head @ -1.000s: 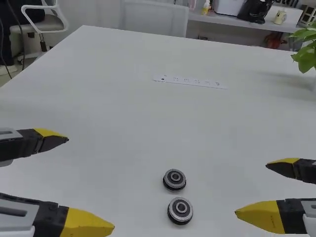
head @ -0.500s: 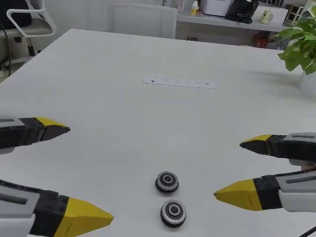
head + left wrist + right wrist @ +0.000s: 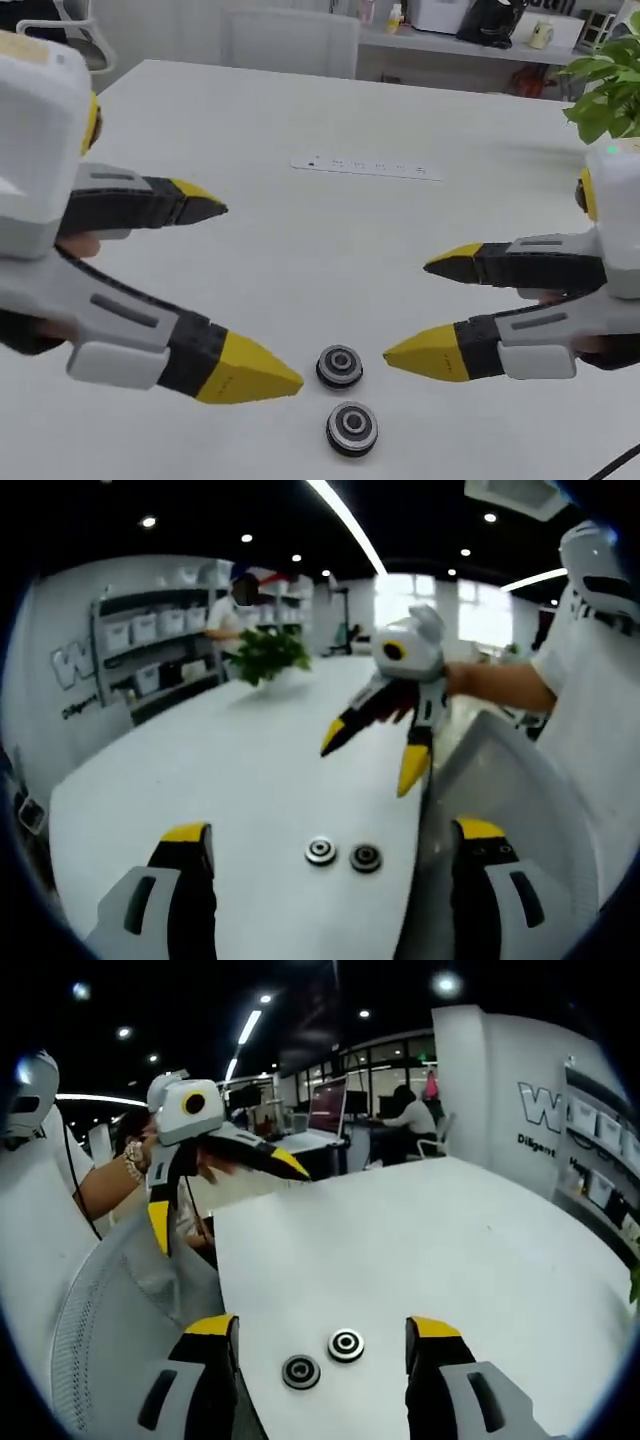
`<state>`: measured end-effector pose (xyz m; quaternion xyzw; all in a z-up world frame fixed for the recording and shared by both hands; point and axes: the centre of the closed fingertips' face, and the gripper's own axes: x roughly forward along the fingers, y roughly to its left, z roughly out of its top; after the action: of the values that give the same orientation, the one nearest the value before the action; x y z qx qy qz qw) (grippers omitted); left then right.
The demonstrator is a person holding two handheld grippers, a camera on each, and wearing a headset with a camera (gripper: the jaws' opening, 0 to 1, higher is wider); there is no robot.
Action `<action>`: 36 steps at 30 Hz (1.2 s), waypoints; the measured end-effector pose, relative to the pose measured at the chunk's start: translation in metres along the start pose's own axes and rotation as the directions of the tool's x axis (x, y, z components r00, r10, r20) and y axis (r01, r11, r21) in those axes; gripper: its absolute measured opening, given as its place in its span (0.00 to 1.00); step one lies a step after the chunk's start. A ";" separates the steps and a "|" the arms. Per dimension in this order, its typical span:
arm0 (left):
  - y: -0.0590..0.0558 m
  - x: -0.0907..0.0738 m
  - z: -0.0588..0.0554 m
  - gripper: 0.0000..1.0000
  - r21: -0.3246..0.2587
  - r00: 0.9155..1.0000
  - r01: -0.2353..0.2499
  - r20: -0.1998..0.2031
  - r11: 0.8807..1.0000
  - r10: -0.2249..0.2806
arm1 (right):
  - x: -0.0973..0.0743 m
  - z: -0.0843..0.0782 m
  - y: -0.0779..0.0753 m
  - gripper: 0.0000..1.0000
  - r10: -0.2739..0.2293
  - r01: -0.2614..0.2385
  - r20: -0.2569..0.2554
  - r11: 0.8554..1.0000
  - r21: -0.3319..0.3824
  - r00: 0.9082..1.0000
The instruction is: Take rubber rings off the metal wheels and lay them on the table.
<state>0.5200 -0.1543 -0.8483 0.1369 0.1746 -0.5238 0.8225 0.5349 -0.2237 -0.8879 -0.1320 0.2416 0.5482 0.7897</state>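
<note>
Two small metal wheels with black rubber rings lie flat near the table's front edge, one [image 3: 340,366] just beyond the other [image 3: 352,428]. My left gripper [image 3: 262,295] hovers open to their left, its lower yellow tip close beside the farther wheel. My right gripper [image 3: 405,310] hovers open to their right, lower tip also near that wheel. Nothing is between either pair of jaws. In the left gripper view the wheels [image 3: 320,851] [image 3: 366,857] sit ahead between my jaws, with the right gripper [image 3: 365,770] beyond. The right gripper view has both wheels [image 3: 346,1343] [image 3: 301,1371] and the left gripper [image 3: 232,1212].
A white power strip [image 3: 365,167] lies mid-table, well beyond the wheels. A green plant [image 3: 605,95] stands at the far right edge. A white chair [image 3: 290,40] and a counter with bottles stand behind the white table [image 3: 300,250].
Both grippers have risen and come inward, their tips now flanking the farther wheel. The wheels lie where they were.
</note>
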 end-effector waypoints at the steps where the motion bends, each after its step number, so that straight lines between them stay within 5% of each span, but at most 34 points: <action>1: 0.001 0.006 0.004 1.00 0.008 1.000 0.007 0.004 1.000 -0.007 | 0.003 -0.002 -0.001 0.64 0.002 -0.002 -0.005 1.000 0.001 1.000; 4: 0.000 0.018 0.011 1.00 0.036 0.999 0.034 0.011 0.999 -0.034 | 0.012 -0.009 -0.002 0.59 0.008 -0.008 -0.013 1.000 0.009 1.000; 7: -0.007 0.034 0.029 1.00 0.025 0.989 0.079 0.120 0.997 -0.082 | 0.018 -0.019 -0.002 0.58 0.007 -0.007 -0.007 1.000 0.022 1.000; 10: -0.009 0.046 0.030 1.00 0.014 0.982 0.093 0.162 0.996 -0.094 | 0.021 -0.025 0.000 0.54 0.018 -0.020 0.020 0.998 0.055 1.000; 13: -0.013 0.061 0.018 0.96 0.040 0.983 0.103 0.147 0.994 -0.108 | 0.025 -0.038 0.000 0.53 0.025 -0.025 0.004 0.996 0.082 1.000; 15: -0.014 0.070 0.007 0.88 0.107 0.985 0.092 0.134 0.990 -0.106 | 0.027 -0.052 0.003 0.53 0.051 -0.049 -0.024 0.995 0.091 0.998; 19: -0.019 0.081 -0.016 0.78 0.094 0.989 0.095 0.105 0.991 -0.105 | 0.032 -0.071 0.004 0.50 0.075 -0.068 -0.077 0.993 0.092 0.994; 20: -0.021 0.081 -0.026 0.79 0.098 0.992 0.103 0.066 0.990 -0.110 | 0.033 -0.076 0.004 0.48 0.076 -0.069 -0.093 0.995 0.077 0.993; 26: -0.020 0.087 -0.042 0.79 0.093 0.993 0.110 0.025 0.990 -0.113 | 0.039 -0.081 0.008 0.43 0.090 -0.087 -0.106 0.996 0.035 0.990; 30: -0.021 0.090 -0.046 0.77 0.054 0.991 0.130 0.038 0.990 -0.132 | 0.043 -0.089 0.014 0.38 0.108 -0.108 -0.133 0.994 0.003 0.985; 36: -0.028 0.100 -0.062 0.65 0.012 0.987 0.159 0.027 0.987 -0.160 | 0.052 -0.107 0.020 0.37 0.121 -0.127 -0.215 0.992 -0.014 0.969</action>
<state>0.5248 -0.2219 -0.9480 0.1193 0.1707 -0.5906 0.7796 0.5060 -0.2259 -1.0053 -0.1856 0.3253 0.5824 0.7215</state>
